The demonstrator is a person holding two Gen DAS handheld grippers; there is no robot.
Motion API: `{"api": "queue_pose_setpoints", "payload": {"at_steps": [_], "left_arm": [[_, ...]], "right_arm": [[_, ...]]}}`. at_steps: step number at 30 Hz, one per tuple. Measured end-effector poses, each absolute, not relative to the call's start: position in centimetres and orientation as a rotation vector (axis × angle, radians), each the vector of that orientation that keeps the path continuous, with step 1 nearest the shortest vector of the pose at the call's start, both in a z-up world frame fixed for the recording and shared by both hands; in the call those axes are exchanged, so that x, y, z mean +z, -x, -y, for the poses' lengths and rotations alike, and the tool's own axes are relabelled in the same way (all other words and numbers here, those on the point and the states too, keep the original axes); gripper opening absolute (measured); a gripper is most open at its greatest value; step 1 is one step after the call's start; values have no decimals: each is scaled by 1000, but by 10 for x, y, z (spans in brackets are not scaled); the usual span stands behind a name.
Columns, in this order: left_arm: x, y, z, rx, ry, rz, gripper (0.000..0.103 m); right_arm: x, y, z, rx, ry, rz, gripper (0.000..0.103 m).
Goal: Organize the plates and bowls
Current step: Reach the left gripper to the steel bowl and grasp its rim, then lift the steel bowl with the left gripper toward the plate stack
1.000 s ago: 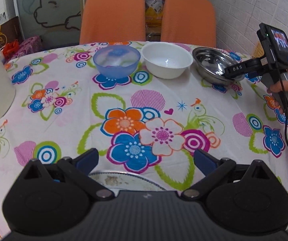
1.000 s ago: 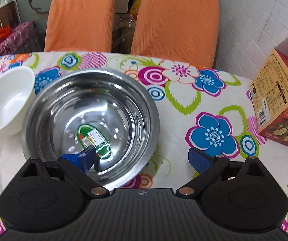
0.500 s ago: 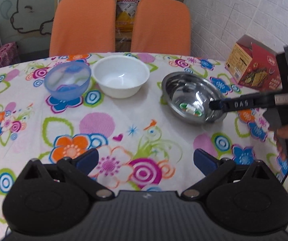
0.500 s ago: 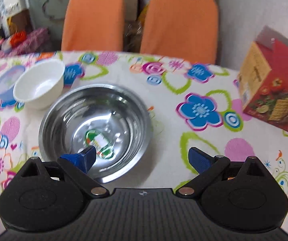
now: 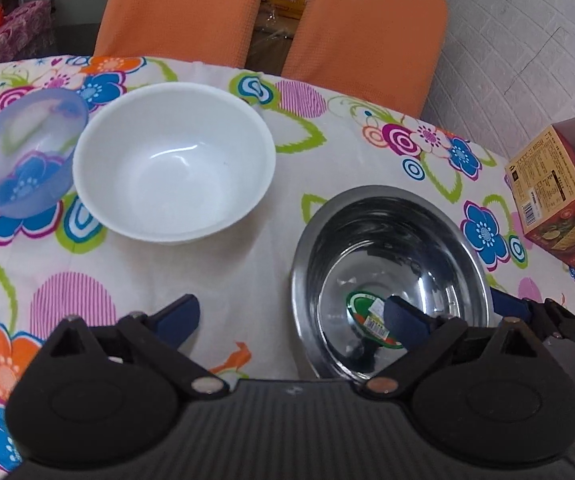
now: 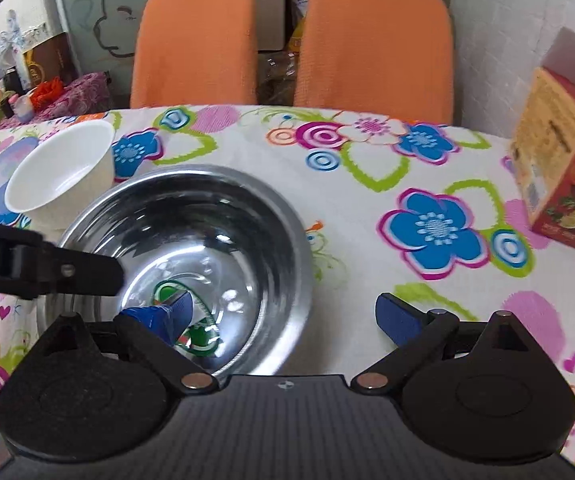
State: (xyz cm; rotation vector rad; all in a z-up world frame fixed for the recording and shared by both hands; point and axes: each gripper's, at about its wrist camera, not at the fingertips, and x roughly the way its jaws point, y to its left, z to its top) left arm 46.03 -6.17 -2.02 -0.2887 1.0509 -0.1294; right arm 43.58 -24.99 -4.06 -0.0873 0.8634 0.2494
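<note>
3 bowls in a row on the floral-clothed surface (image 5: pixel 247 264). Left: translucent blue plastic bowl (image 5: pixel 23 160), touching the next. Middle: white bowl (image 5: pixel 173 164), glossy, empty. Right: stainless steel bowl (image 5: pixel 391 276), mirror-bright, green label sticker inside. Left gripper (image 5: pixel 293 318) spread wide, its right finger inside the steel bowl. Right gripper (image 6: pixel 287 314) wide, straddling the steel bowl's right rim. Red cracker box (image 5: pixel 559 196) at far right.

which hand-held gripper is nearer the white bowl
Left. The left hand-held gripper sits just in front of the white bowl; the right hand-held gripper straddles the steel bowl's rim, farther away.
</note>
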Motion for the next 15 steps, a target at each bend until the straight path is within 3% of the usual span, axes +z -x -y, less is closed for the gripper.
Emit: {"api": "queue_pose_setpoints", "payload": {"at_steps": [1,2,3,15], "left_arm": [[-22,-462,63,-141,284,-1057,68],[-21,-462,68,-137,244,-1042,62],[-21,-464,72,-152,220,-1045,34],[-7,-438,74,-245,194,-1036,30]], "right_arm": [[-42,-434,247,265,102,-851,86],[-42,-433,244,277,121,-843,85],[-42,-431,242,301,121,-839,85],[-15,-391,221,415,94,-790,86]]}}
